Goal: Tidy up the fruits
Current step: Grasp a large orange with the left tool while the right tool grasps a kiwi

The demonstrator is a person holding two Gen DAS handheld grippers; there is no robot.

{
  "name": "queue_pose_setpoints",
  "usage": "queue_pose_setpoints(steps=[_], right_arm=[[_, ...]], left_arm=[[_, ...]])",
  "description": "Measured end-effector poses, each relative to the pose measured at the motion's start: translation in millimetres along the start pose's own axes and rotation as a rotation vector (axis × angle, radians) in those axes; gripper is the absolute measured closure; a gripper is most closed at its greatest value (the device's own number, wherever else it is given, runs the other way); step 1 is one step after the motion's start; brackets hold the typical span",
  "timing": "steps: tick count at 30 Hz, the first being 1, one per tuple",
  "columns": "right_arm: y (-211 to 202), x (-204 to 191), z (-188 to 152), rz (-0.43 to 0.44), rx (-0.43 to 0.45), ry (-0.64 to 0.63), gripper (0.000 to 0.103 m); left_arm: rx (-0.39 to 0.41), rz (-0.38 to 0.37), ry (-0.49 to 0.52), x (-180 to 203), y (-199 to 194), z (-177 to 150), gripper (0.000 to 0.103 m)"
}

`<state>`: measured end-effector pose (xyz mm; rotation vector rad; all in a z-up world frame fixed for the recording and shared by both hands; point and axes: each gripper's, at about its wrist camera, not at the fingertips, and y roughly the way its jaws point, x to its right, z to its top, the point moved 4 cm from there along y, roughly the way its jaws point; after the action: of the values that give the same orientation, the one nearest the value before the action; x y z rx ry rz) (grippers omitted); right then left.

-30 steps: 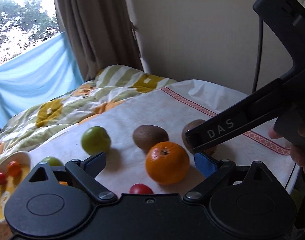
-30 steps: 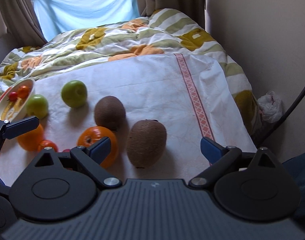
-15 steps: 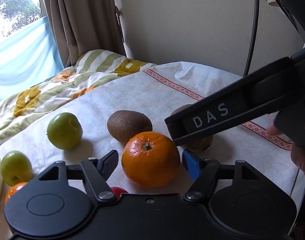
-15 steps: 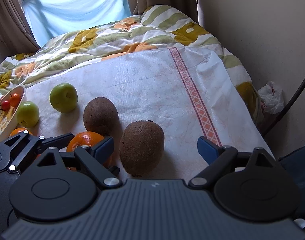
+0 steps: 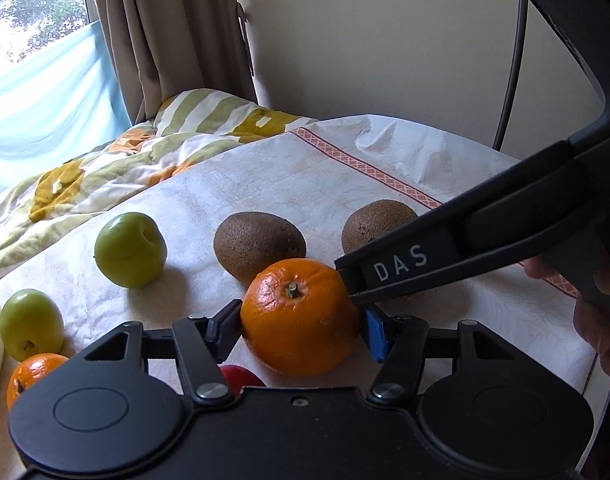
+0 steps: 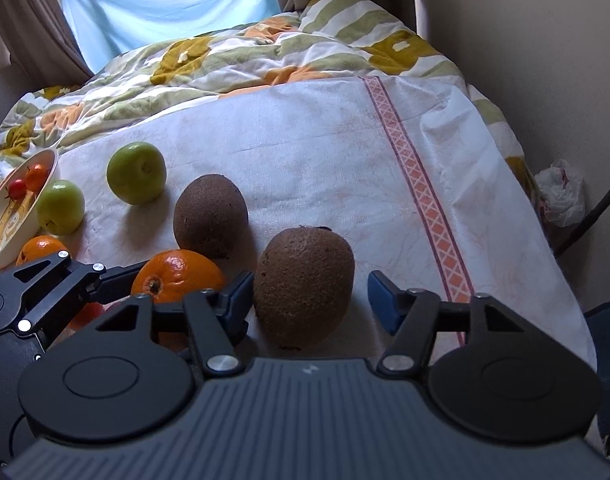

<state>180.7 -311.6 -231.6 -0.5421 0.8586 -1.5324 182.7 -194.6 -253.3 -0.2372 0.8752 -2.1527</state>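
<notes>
Right claw (image 6: 309, 300) closing around kiwi (image 6: 303, 286), long axis pointing away

A: What is the left gripper (image 5: 301, 326) doing?

B: Its jaws are closing on the orange (image 5: 300, 316), with both fingers pressing its sides on the white cloth (image 5: 265, 168).

A: What is sitting behind it?

B: 2 kiwis are lying there: the near kiwi (image 5: 259, 243) just behind the orange, and the far kiwi (image 5: 379, 222) partly hidden by the right gripper (image 5: 445, 260), which is reaching in from the right, marked "DAS".

A: And to the left?

B: 2 green apples: the upper apple (image 5: 130, 249) and the lower apple (image 5: 30, 324). A smaller orange (image 5: 35, 372) is peeking out below, and a red fruit (image 5: 241, 376) is showing by the gripper body.
</notes>
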Motion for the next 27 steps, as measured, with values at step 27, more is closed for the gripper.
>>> queue_pose_setpoints(steps=[27], right_arm=[[-80.8, 2.3, 31.5, 0.036, 0.069, -0.014, 0.037]], left_arm=[[0.085, 0.098, -0.087, 3.7, -76.6, 39.0, 0.038]])
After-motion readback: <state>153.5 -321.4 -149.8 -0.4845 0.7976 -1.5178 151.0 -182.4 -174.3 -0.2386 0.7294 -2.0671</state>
